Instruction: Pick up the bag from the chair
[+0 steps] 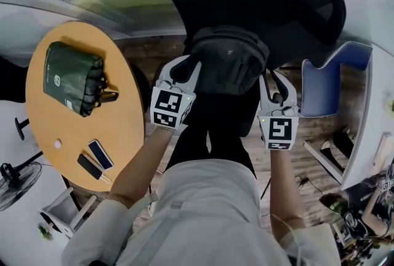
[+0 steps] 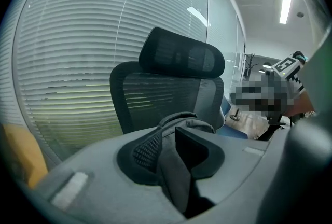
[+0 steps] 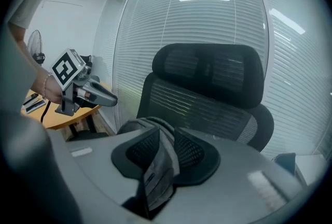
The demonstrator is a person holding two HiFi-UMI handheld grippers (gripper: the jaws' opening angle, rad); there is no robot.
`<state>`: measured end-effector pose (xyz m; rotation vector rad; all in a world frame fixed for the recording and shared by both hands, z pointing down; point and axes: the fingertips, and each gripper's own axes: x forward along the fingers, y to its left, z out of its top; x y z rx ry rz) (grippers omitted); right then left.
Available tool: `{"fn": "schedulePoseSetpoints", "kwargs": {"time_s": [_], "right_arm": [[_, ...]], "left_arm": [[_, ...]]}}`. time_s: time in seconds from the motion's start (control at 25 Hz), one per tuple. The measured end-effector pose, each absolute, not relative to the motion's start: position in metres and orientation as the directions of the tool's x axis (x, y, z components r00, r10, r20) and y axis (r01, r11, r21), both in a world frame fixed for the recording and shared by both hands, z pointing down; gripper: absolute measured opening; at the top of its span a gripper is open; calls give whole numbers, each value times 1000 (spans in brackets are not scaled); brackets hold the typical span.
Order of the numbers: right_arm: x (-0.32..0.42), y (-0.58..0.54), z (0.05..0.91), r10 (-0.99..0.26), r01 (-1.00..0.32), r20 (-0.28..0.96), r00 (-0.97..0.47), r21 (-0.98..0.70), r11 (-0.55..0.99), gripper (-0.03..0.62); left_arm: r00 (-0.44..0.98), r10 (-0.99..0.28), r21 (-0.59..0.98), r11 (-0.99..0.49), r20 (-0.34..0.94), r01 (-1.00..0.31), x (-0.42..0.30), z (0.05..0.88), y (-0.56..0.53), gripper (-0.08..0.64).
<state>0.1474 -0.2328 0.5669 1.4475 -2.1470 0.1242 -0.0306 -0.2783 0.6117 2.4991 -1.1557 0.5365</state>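
Both the left gripper (image 2: 172, 140) and right gripper (image 3: 163, 145) stood partly open, a strap (image 2: 175, 179) lying unclamped between each one's jaws. With the bag (image 1: 228, 64) seemingly resting on the chair (image 1: 295, 6), clamping and lifting looked left to do.

Ahead the chair back (image 1: 289, 0) blocks you, and the bag (image 1: 228, 64) fills the seat. The table (image 1: 123, 117) stands near on your left, the blue chair (image 1: 320, 86) near on your right. Room is open above the bag.

The seat of the chair (image 1: 295, 6) lies mostly hidden under the bag (image 1: 229, 60).
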Motion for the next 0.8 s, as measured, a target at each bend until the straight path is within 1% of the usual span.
{"fn": "schedulePoseSetpoints", "kwargs": {"time_s": [0.28,0.8], "right_arm": [[158,-237,605,-813,-896,520,-261,183,404,100],[185,-250,669,-769,-901,603,-211,184,392,126]], "left_arm": [[576,-637,136,-602,512,-787,-32,645,-289,95],[531,-599,106,-598,600,-794,-32,705,-300,127]]}}
